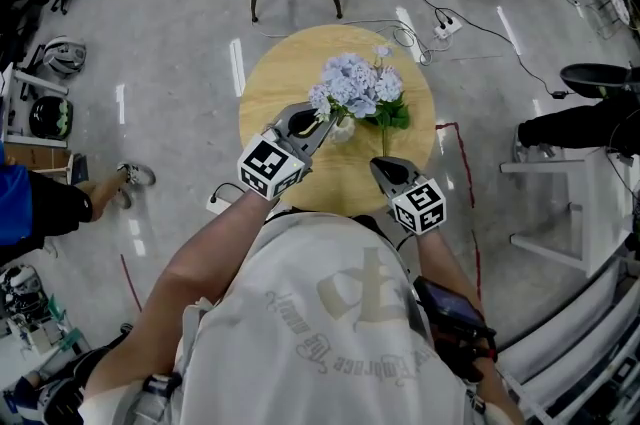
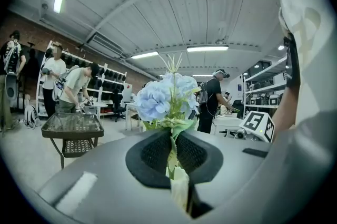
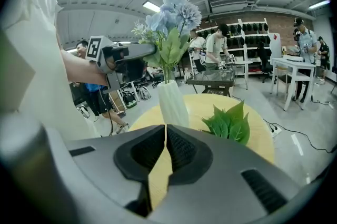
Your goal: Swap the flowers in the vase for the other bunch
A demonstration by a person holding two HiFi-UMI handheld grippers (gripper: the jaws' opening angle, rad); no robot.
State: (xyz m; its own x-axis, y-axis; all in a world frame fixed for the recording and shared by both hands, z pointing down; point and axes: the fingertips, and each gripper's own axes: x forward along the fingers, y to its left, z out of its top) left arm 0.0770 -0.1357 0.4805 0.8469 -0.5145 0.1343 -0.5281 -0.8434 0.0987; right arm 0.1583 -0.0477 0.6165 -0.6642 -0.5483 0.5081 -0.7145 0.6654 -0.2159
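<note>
a: where's the bunch right now?

b: the blue flowers stand in the white vase near the middle of the round counter. the left claw is pinching their stems just above the vase mouth. from the right gripper view you can see it reaching in from the side, almost level.

a: and the other claw?

b: the right claw is pressed together with nothing in it. it hangs over the near part of the counter, short of the vase and not touching it.

a: is the bunch going in or coming out?

b: i can't tell from this. the advice is the same either way, i think: move the stems straight along the vase's axis. the vase is tall and narrow, so a sideways pull at the mouth would likely tip it.

a: should the right claw help?

b: probably. even closed, it could rest against the vase's side low down and steady it while the left one travels.

a: anything to avoid?

b: the leafy bunch lies on the counter just beside the vase, on the right claw's side. i'd bring that claw in from the near side, not across the leaves. i'd also hold the left grip low on the stems, clear of the blooms.
</note>
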